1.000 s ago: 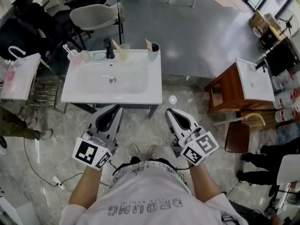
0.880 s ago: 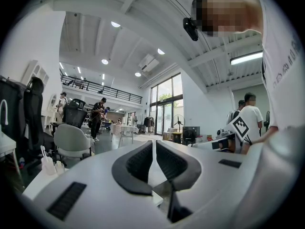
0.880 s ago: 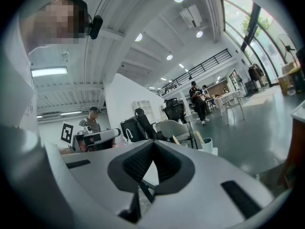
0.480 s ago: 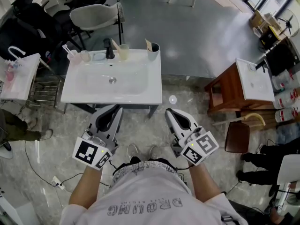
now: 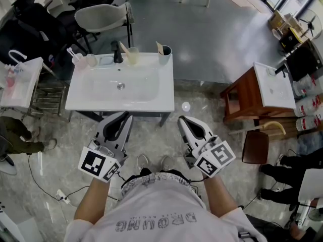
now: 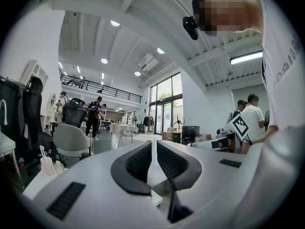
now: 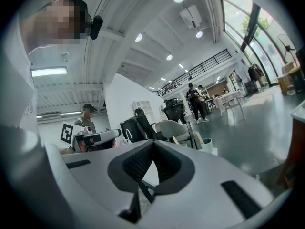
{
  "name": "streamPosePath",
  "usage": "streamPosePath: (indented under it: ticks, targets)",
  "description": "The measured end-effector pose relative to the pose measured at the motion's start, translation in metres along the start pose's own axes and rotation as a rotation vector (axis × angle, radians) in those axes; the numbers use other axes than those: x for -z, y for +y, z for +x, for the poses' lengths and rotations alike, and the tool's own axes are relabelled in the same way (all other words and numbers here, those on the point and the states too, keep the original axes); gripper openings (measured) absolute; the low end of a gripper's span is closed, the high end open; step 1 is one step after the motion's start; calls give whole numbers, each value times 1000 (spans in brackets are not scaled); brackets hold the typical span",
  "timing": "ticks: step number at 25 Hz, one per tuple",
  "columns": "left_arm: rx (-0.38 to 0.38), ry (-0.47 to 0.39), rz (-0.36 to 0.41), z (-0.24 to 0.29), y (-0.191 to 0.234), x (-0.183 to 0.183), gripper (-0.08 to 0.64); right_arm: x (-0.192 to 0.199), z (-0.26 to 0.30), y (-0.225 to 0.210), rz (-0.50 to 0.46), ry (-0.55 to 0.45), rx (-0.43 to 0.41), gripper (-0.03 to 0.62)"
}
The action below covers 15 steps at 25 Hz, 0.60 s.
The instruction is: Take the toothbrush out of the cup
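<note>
A white sink (image 5: 151, 102) stands ahead of me with cups along its back edge. At its left a clear cup (image 5: 77, 59) holds a white toothbrush. Right of the black tap (image 5: 117, 52), another clear cup (image 5: 133, 55) holds a wooden toothbrush, and a grey cup (image 5: 165, 51) at the right corner holds a third. My left gripper (image 5: 124, 116) and right gripper (image 5: 182, 120) hover side by side short of the sink's front edge, both shut and empty. The left gripper view shows its jaws (image 6: 153, 144) closed, with the clear cup (image 6: 47, 165) far left. The right gripper view shows the jaws (image 7: 152, 144) closed and the grey cup (image 7: 207, 145) beyond.
A grey chair (image 5: 101, 16) stands behind the sink and a white cart (image 5: 20, 82) at its left. A wooden side table (image 5: 239, 97) with a white top and a brown stool (image 5: 255, 146) are at the right. A cable (image 5: 45, 183) lies on the floor; people stand around.
Both grippers have kept still. Only a person's foot at the left edge has shifted.
</note>
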<state>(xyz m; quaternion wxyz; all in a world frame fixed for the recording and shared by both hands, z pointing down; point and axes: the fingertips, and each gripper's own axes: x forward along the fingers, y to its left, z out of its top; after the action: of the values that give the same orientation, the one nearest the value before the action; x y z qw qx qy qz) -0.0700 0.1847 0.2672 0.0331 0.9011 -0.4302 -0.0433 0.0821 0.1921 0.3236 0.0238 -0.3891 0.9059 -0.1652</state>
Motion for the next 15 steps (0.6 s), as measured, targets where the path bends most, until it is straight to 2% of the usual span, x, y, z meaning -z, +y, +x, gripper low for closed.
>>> streamPosePath:
  ticks: [15]
  targets:
    - [-1,12,-4,3,3,2,71,0,3,-5,11,2,7,31]
